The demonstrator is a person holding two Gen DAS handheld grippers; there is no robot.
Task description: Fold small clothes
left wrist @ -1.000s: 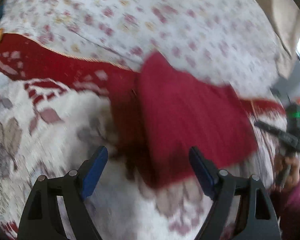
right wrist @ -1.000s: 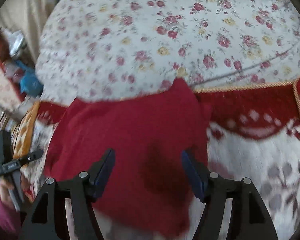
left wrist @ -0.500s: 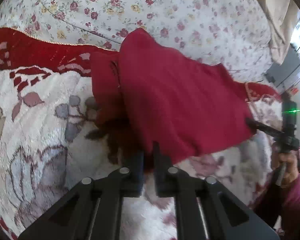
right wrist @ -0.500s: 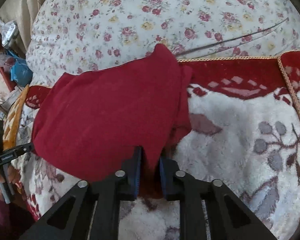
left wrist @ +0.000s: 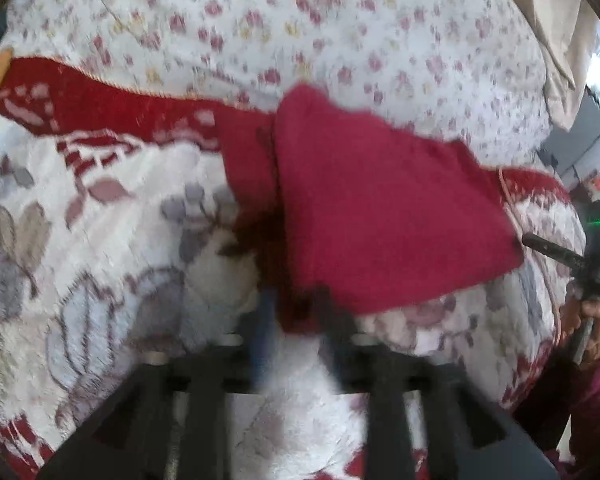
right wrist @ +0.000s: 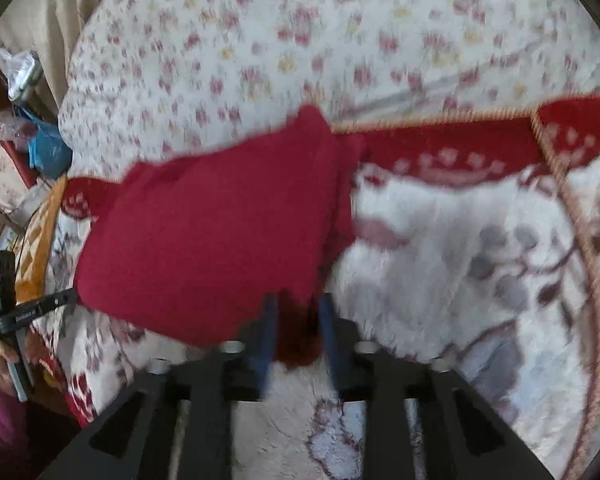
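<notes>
The left gripper [left wrist: 294, 312] is clamped on the near edge of the red garment [left wrist: 384, 216], and the right gripper [right wrist: 298, 320] is pinched on the near edge at the garment's other side, so the cloth is held at two places at once, probably to carry that edge over as one straight line and make a clean fold. The red garment lies spread on the plush floral blanket [left wrist: 112, 248], its far tip reaching the blanket's red border [right wrist: 452, 140] and touching the flowered sheet [right wrist: 300, 32] beyond. A second layer shows along one side, so it looks already doubled there. Both views are blurred, which suggests motion. Each camera catches the other gripper at the frame's edge, held in a hand with a maroon sleeve [left wrist: 580, 384]. Clutter sits off the bed's side.
</notes>
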